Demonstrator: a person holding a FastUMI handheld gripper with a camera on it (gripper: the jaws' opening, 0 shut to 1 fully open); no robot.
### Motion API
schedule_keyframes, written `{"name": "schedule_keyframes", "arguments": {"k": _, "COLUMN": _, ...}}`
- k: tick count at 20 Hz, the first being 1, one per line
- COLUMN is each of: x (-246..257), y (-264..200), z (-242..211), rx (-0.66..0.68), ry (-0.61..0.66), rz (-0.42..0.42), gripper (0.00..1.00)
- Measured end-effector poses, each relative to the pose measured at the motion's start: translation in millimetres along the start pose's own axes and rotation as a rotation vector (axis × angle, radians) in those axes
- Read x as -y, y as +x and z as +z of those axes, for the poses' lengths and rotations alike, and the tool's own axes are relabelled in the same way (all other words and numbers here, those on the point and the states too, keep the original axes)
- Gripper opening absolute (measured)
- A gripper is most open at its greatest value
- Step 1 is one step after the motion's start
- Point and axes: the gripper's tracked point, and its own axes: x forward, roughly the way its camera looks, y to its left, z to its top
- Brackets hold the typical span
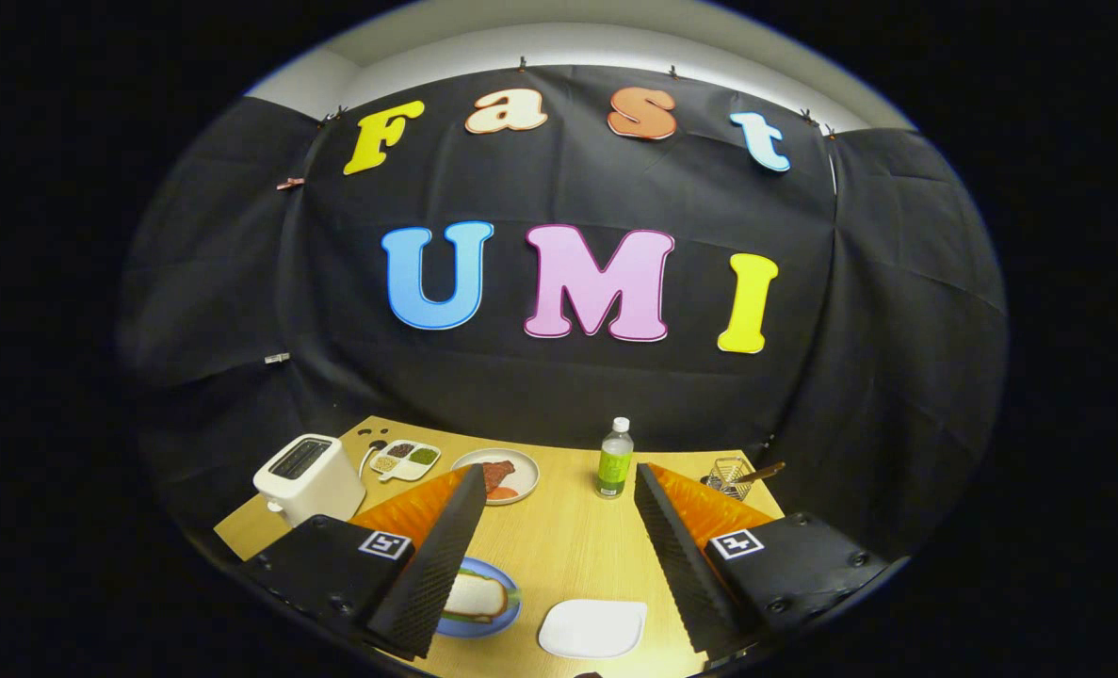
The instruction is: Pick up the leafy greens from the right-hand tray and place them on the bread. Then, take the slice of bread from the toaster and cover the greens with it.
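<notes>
While held high above the wooden surface (559, 546), tool (553, 490) with its 2 fingers spread wide apart, gripping nothing. Between the fingers, bare wood and, farther back, a clear bottle (614, 460) with a white cap and green label, standing upright. Close to the near edge and between the fingers, a white tray (592, 628), apparently empty, though the greens named in the task cannot be made out from this angle. Just beside the left finger, partly hidden by it, a blue plate (500, 612) carrying 1 slice of bread (476, 597) lying flat. Beyond the left finger, a white toaster (309, 478) near the surface's far left corner, its slot dark, contents too small to tell. Next to the toaster, a small white compartment dish (406, 460) holding brown, pale and green portions. Right of that dish, a round plate (511, 474) with dark red and orange food, its near side cut off by the left fingertip. Beyond the right finger, a wire basket (730, 476) with a wooden-handled utensil leaning out, near the far right corner.
</notes>
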Motion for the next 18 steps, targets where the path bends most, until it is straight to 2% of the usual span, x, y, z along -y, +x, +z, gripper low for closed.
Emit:
{"name": "schedule_keyframes", "arguments": {"k": 6, "x": 12.9, "y": -13.1, "z": 8.5, "rx": 0.039, "ry": 0.008, "rz": -0.032, "gripper": 0.99}}
{"name": "schedule_keyframes", "arguments": {"k": 18, "x": 7.2, "y": -18.2, "z": 26.9, "rx": 0.075, "ry": -0.033, "rz": -0.032, "gripper": 0.99}}
